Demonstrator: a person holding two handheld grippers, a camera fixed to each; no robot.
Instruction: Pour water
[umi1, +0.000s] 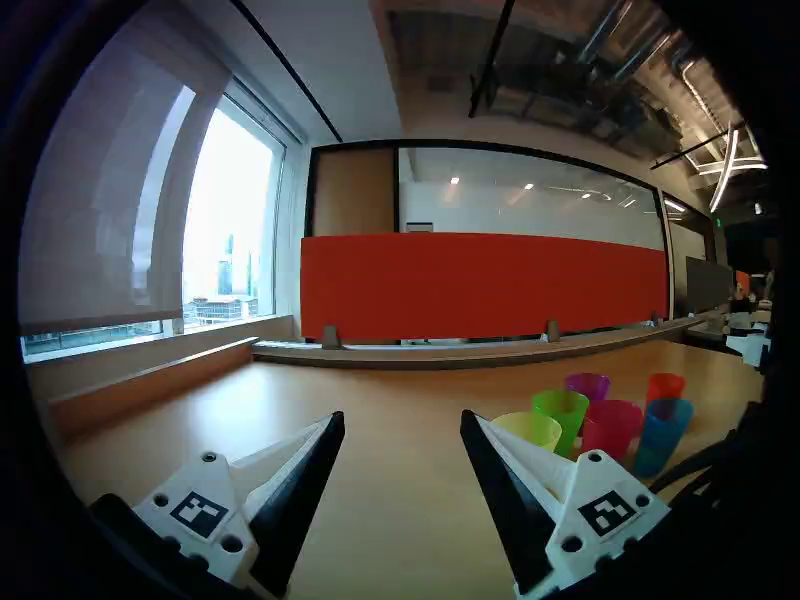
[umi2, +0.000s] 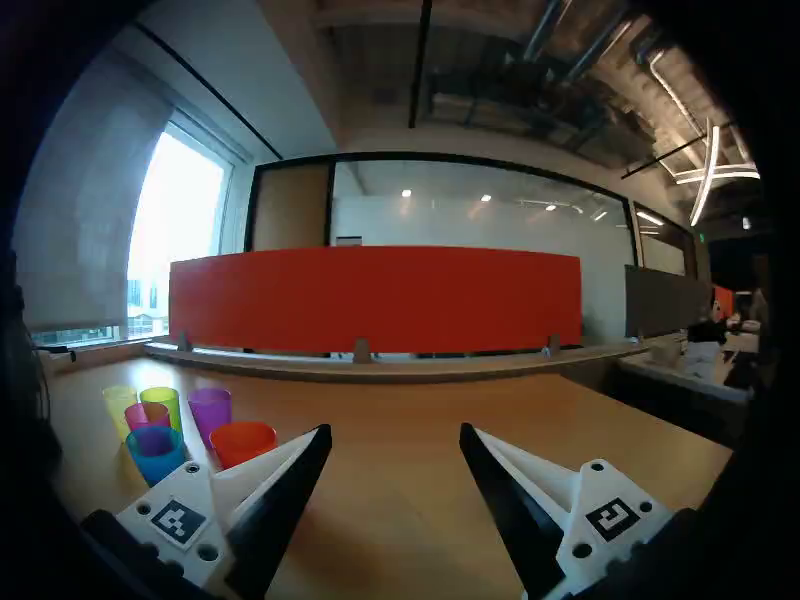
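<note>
Both views ride low over the counter (umi1: 400, 490), facing level along their jaws toward the red partition (umi1: 480, 285). They share the nearby cups (umi1: 610, 425): at right in the left gripper view, at left in the right gripper view.

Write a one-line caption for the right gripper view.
Right gripper, jaws open, hovers low over a wooden table; six coloured cups stand clustered at image left, red divider behind.
</note>
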